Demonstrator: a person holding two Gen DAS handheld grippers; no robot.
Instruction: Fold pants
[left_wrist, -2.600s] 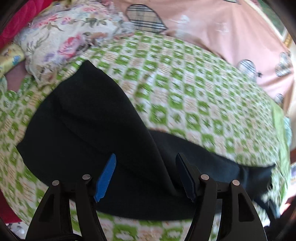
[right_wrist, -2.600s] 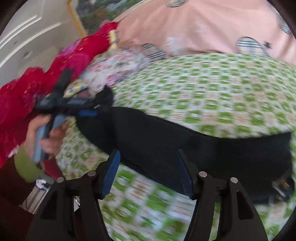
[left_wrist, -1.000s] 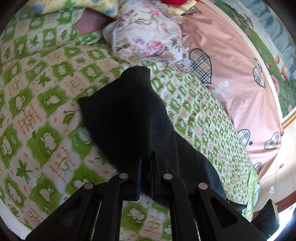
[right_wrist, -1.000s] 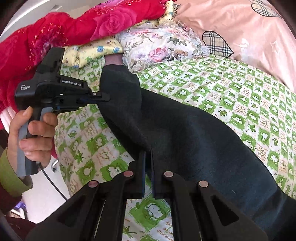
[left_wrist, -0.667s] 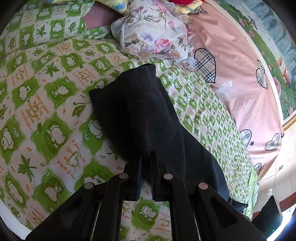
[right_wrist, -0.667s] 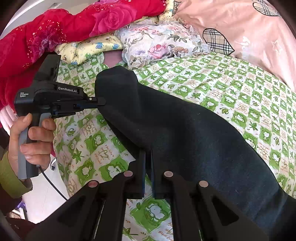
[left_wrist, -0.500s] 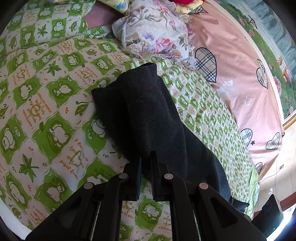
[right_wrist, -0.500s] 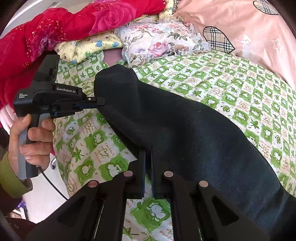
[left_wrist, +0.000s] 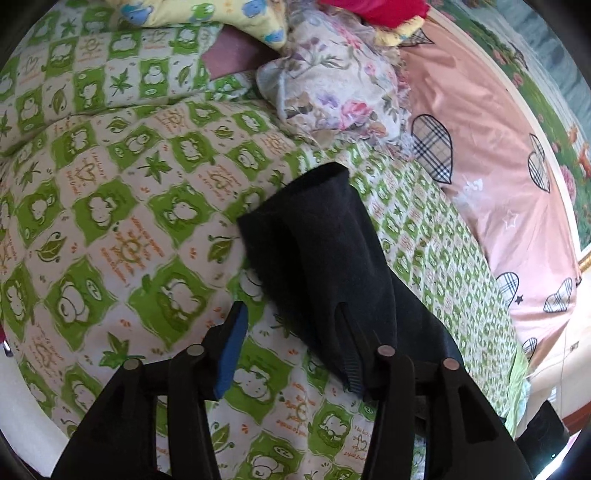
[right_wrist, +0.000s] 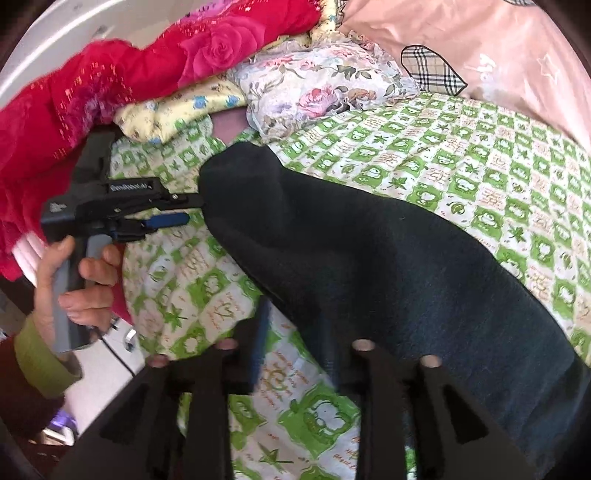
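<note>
The black pants (left_wrist: 325, 251) lie as a long folded strip on the green checked bedspread (left_wrist: 110, 206); they also show in the right wrist view (right_wrist: 369, 258). My left gripper (left_wrist: 291, 332) is open, its blue pad on the bedspread left of the cloth and its other finger at the cloth's near edge. From the right wrist view the left gripper (right_wrist: 177, 210) sits open beside the pants' far end. My right gripper (right_wrist: 299, 332) is open, its right finger over the cloth's edge, its left finger above the bedspread.
A floral pillow (left_wrist: 332, 81), a yellow pillow (right_wrist: 177, 110) and a red blanket (right_wrist: 110, 74) are piled at the head of the bed. A pink sheet with plaid hearts (left_wrist: 480, 147) runs along the far side.
Both grippers, shut on the pants' edge half a second ago, have opened and let go. The pants now rest on the bedspread.
</note>
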